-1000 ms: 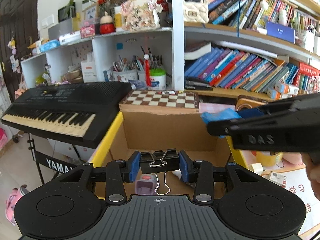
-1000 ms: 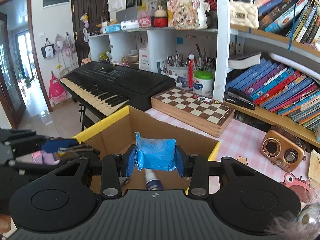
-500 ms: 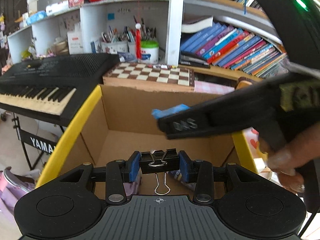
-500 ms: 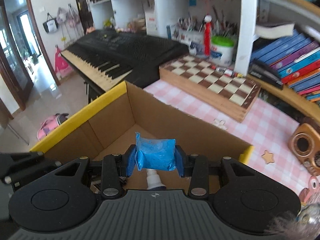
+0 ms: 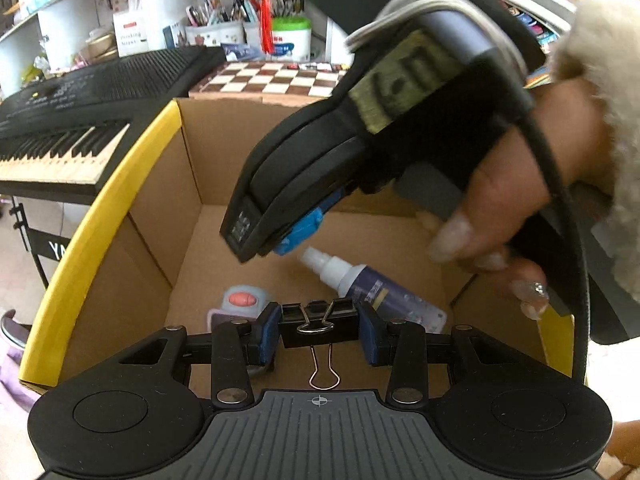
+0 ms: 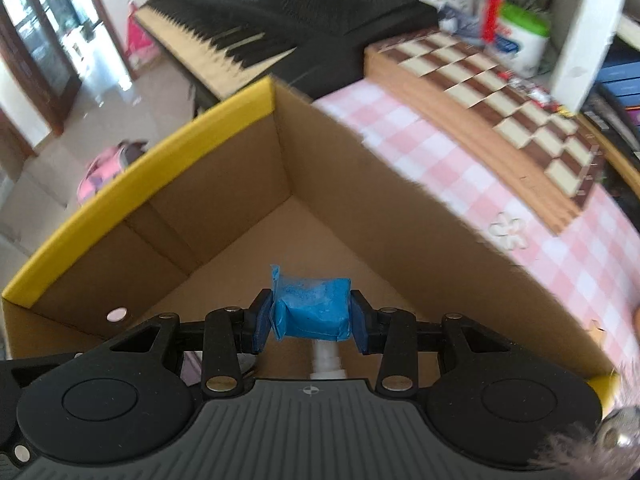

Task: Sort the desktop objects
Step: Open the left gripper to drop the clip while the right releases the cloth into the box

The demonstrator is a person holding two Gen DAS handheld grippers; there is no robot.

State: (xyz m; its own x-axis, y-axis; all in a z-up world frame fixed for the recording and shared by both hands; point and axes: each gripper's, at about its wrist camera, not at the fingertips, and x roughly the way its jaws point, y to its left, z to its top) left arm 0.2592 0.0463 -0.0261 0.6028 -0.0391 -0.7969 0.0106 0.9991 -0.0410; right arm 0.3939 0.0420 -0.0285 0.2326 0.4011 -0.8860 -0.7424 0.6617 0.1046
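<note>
Room: to your left stands a black electronic keyboard; past it a brown-and-cream wooden chessboard lies on the pink-and-white checked tablecloth, with white shelves of pen pots behind.
Surface: you are working over an open brown cardboard box with a yellow-taped rim, which sits on the checked cloth beside the chessboard.
Box contents: on the floor of the box lie a small pale toy with a pink button and, to its right, a dark blue spray bottle with a white nozzle, on its side.
Left gripper: you hold it low at the near edge of the box, its blue pads clamped on a black binder clip whose wire handle hangs down.
Right gripper: you have it tipped down inside the box, above the spray bottle, pads squeezing a crumpled blue packet.
Right hand: wrapped round the gripper's handle, cream fluffy sleeve at the wrist.
Hard to see: the right wrist view is motion-blurred; the gripper's body hides most of the bottle there.
</note>
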